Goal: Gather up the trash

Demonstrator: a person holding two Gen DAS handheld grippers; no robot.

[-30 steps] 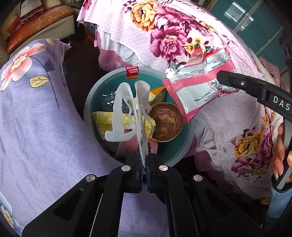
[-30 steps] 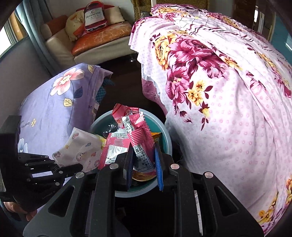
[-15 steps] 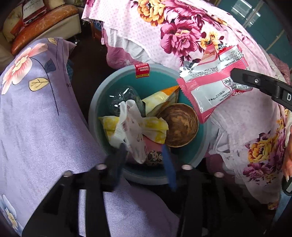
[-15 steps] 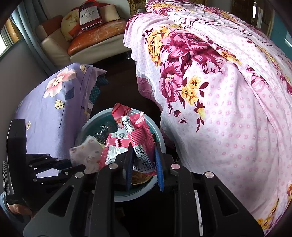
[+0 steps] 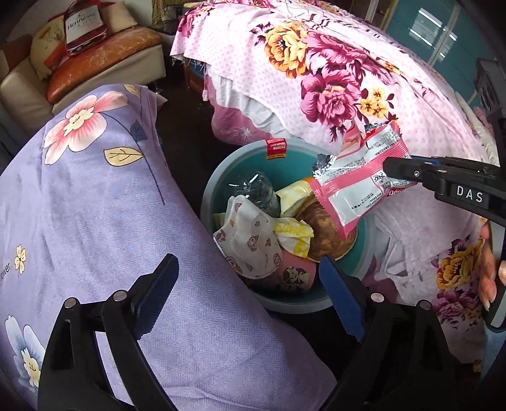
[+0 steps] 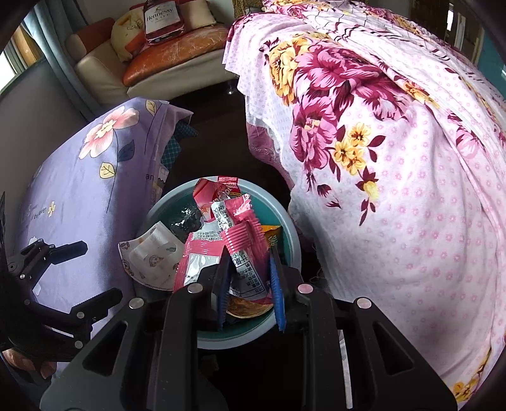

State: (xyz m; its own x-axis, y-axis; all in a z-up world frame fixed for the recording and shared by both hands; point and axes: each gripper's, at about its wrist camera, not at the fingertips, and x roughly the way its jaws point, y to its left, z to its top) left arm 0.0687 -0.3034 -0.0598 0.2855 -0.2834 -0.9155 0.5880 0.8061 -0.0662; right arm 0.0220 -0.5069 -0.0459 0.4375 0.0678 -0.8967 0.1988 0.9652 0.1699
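At the far left, a lilac bedspread (image 5: 95,196) printed with pink flowers is seen draped over a bed. Above it, in the background, a cream sofa (image 5: 28,85) with an orange cushion (image 5: 104,60) and a bottle-shaped Hennessy pillow (image 5: 83,27) is visible. The left tongs (image 5: 249,294) are spread wide and hold nothing, their blue pads (image 5: 158,291) standing above the near rim of the teal bin (image 5: 208,196), which sits on the dark floor between the two beds. Inside the bin, a patterned face mask (image 5: 249,243) is lying on top of the trash, beside a crumpled clear plastic bottle (image 5: 253,189), yellow paper scraps (image 5: 294,230) and what appears to be a brown paper bowl (image 5: 325,230), though it is partly covered. A red label (image 5: 276,148) is stuck at the far rim. Further right, a pink-and-silver snack wrapper (image 5: 357,186) is gripped by the right tongs (image 6: 249,284), which are closed narrowly on it; the wrapper is held in the air over the right side of the bin. To the right of everything, a pink floral bedsheet (image 5: 332,79) is spread over the second bed.
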